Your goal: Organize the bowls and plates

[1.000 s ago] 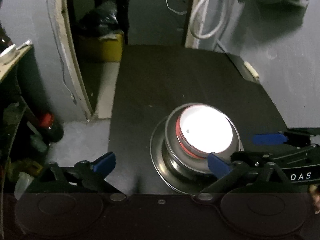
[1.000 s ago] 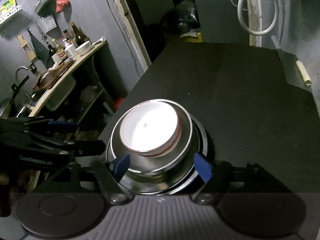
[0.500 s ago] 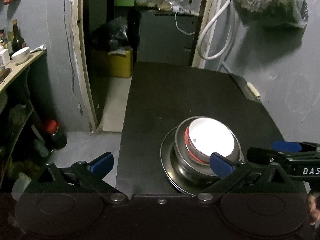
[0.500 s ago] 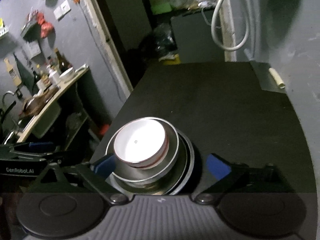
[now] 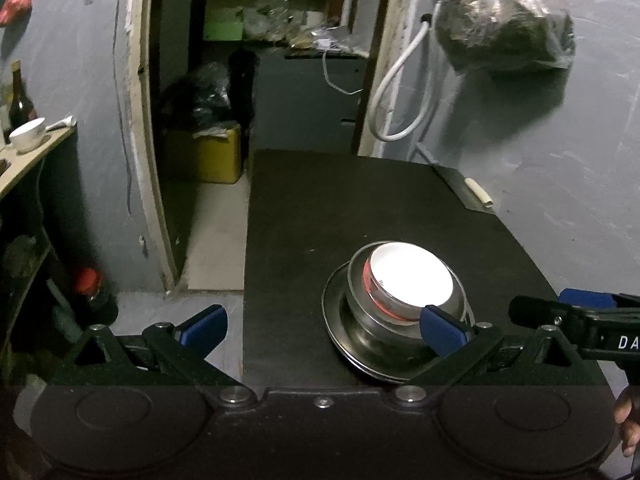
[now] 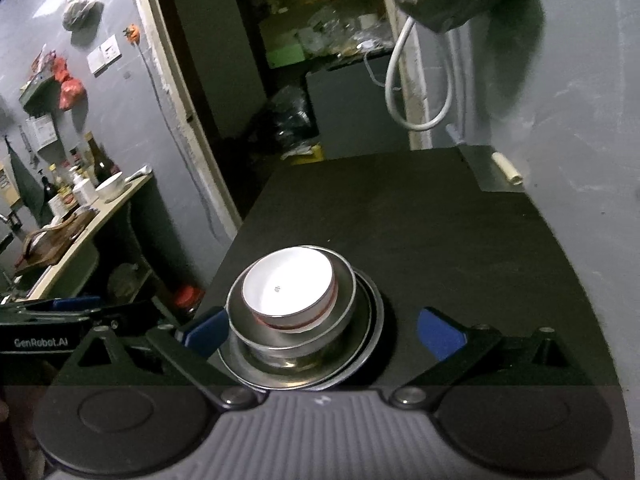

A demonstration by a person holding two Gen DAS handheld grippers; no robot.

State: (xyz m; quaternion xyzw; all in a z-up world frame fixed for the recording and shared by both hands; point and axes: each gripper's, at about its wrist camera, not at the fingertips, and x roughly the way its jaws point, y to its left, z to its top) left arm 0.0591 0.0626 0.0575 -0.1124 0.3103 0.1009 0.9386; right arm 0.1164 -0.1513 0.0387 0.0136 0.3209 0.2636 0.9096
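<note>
Steel and white ceramic form the stack I am working with: a white bowl (image 5: pixel 412 278) with a red band sits nested in a steel bowl (image 6: pixel 292 330), which rests on steel plates (image 5: pixel 340 332), all on the black table (image 5: pixel 340 208). The stack stands near the table's front edge, closer to its left side than to the wall side.

My left gripper (image 5: pixel 322 326) has its fingers spread wide; its right blue pad (image 5: pixel 442 330) shows in front of the stack's near rim, whether touching I cannot tell, while the other pad hangs off the table's left edge, and nothing is clamped.

My right gripper (image 6: pixel 322 330) also has its fingers fully apart and holds nothing; the stack lies between them, nearer the left pad (image 6: pixel 204 330).

Beyond the table's far right corner a white hose (image 5: pixel 394 92) loops on the wall.
</note>
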